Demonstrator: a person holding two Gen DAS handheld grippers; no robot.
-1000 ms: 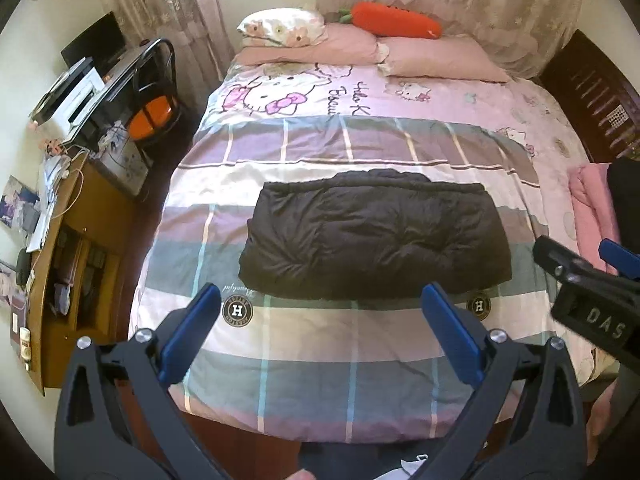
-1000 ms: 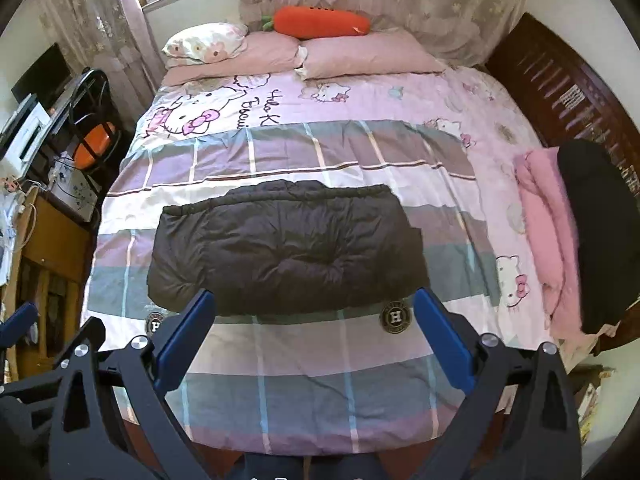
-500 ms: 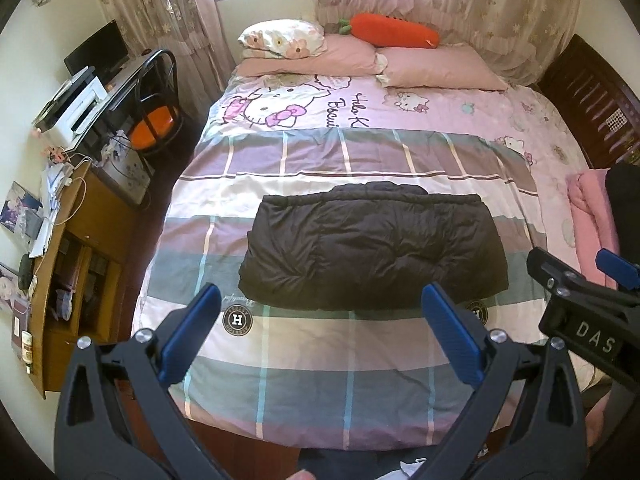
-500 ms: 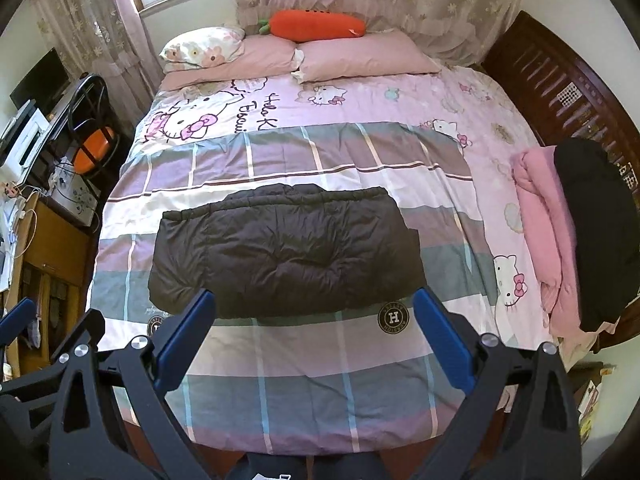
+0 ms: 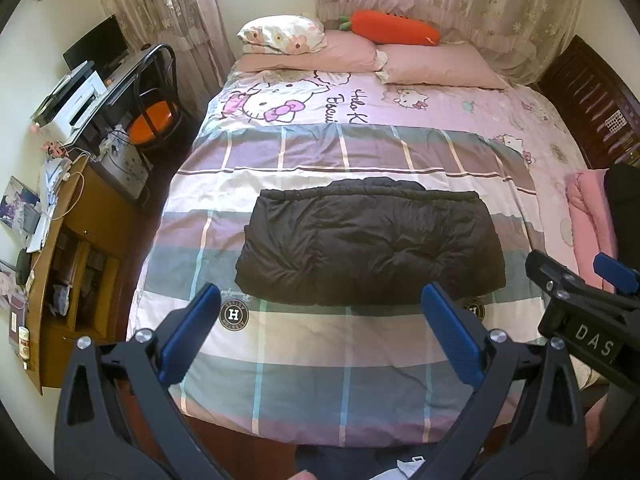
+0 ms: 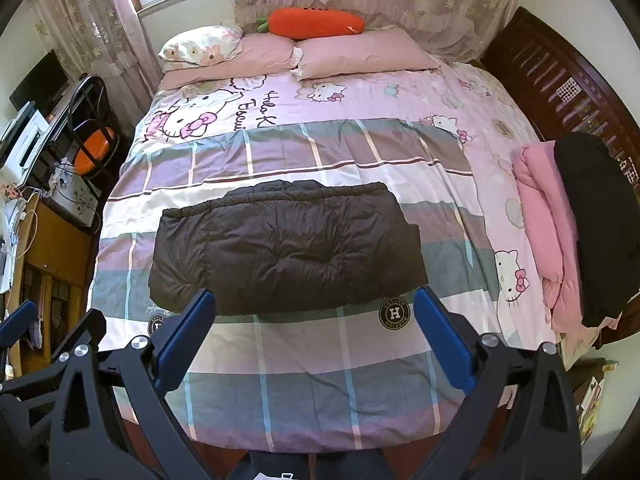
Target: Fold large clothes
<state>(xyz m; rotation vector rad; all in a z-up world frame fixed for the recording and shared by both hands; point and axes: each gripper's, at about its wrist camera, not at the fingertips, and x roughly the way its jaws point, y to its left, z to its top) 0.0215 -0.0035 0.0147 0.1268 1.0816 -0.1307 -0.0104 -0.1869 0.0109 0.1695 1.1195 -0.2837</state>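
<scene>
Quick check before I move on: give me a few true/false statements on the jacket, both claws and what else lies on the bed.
1. The dark jacket lies folded on the plaid blanket. True.
2. The left claw is shut on the jacket. False: it is open and holds nothing.
3. The right claw is open. True.
4. The carrot cushion lies on the jacket. False: it rests by the pillows.
5. A pink garment lies at the bed's right edge. True.

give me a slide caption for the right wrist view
Open right gripper above a folded dark puffer jacket lying on a plaid bedspread.
</scene>
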